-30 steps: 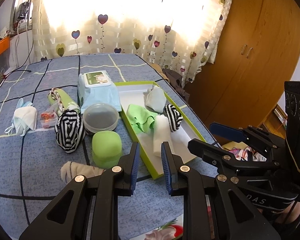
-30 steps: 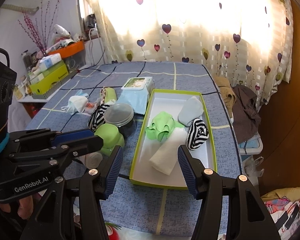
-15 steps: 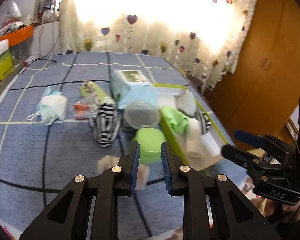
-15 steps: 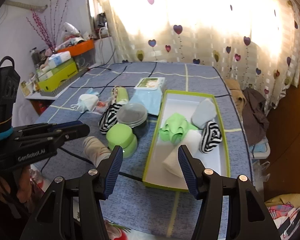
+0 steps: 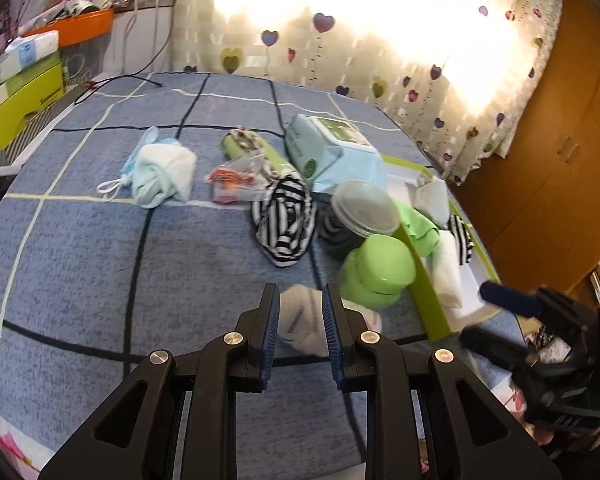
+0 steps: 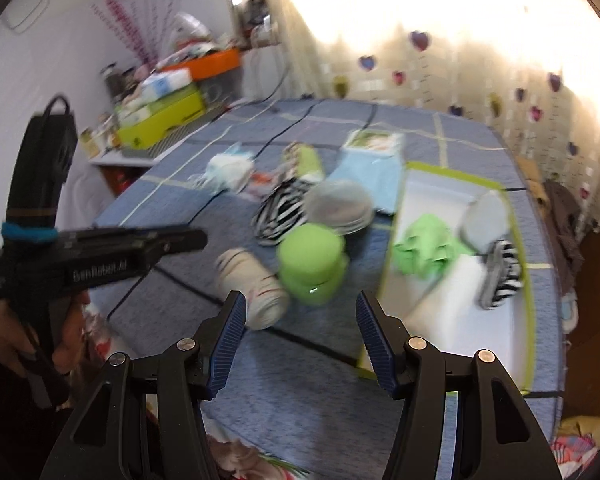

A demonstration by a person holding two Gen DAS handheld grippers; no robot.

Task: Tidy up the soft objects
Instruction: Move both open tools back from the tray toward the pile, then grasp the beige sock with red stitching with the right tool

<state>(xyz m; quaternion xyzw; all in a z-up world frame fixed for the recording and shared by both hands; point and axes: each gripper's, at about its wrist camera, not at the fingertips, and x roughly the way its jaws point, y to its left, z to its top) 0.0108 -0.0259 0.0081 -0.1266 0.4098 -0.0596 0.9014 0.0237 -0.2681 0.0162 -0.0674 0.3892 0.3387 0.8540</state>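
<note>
Rolled cream sock (image 5: 306,320) lies on the blue checked bench (image 5: 80,264), seen between the blue-padded fingers of the left claw (image 5: 300,326); that claw stands at a narrow gap, and whether the pads touch the sock cannot be told. In the right wrist view the same sock (image 6: 256,284) sits just ahead and to the left of the right claw (image 6: 298,336), which is spread wide and holds nothing.

Just beyond the left claw, to its right, stands a green lidded tub (image 5: 378,272), with a clear-lidded container (image 5: 362,210) behind it. Straight ahead lies a black-and-white striped bundle (image 5: 286,220). Further right is the green-rimmed tray (image 5: 430,300), holding a green cloth (image 5: 418,228), a white folded cloth (image 5: 448,272), a grey piece (image 5: 432,198) and a small striped roll (image 5: 462,238).

Far ahead of the left claw lies a pale blue wipes pack (image 5: 336,156) with a green label whose words are too small to read. Left of it sit a green roll (image 5: 256,152), a clear packet with orange contents (image 5: 236,180) and a white face mask bundle (image 5: 160,176).

The left claw's body in the right wrist view carries "GenRobot.AI" (image 6: 98,270), blurred. A yellow-green box (image 5: 16,112) far to the left bears print that cannot be read.
</note>
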